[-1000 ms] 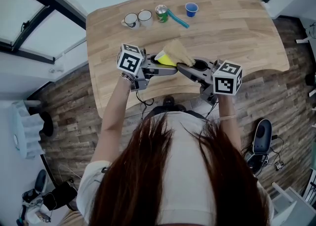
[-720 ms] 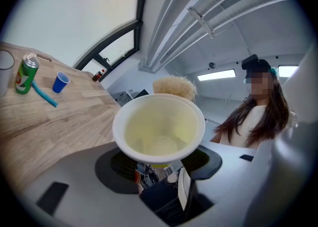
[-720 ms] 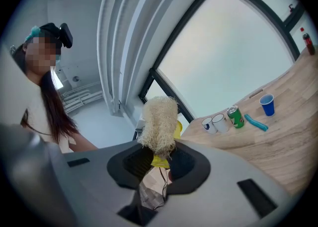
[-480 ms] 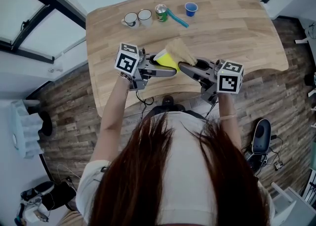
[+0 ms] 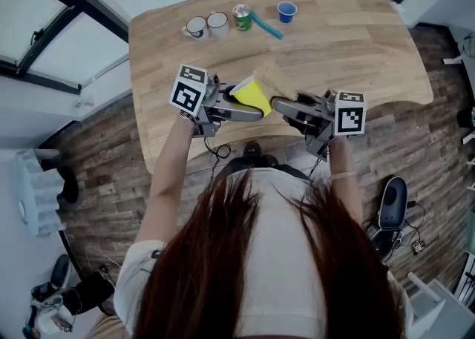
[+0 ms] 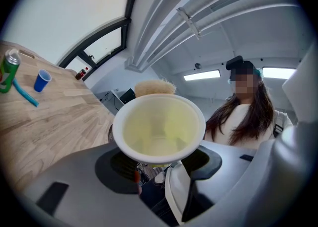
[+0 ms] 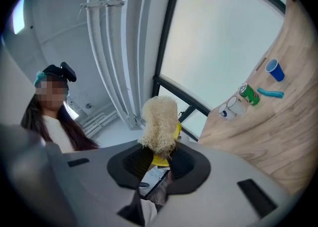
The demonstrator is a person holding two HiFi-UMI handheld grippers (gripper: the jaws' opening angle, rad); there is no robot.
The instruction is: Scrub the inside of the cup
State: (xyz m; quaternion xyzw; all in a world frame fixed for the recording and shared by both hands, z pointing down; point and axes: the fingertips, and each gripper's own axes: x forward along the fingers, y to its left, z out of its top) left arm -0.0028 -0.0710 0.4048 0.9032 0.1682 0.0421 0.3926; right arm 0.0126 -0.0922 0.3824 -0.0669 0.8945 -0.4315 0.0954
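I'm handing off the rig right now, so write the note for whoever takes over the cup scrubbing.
Left hand-held gripper: shut on the yellow cup, lifted off the table near its front edge.
Right hand-held gripper: shut on the scrubber, held up just past the cup's rim and outside it.
Done: both things are picked up and brought together.
Left: push the scrubber into the cup and scrub the inside. The inside looks empty now, and whether any scrubbing has happened cannot be told.

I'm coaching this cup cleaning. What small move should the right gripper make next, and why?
The right gripper pinches the loofah scrubber outside the yellow cup, beyond its rim; the cup's inside looks empty in the left gripper view. So probably swing the scrubber round to the mouth and ease it in.
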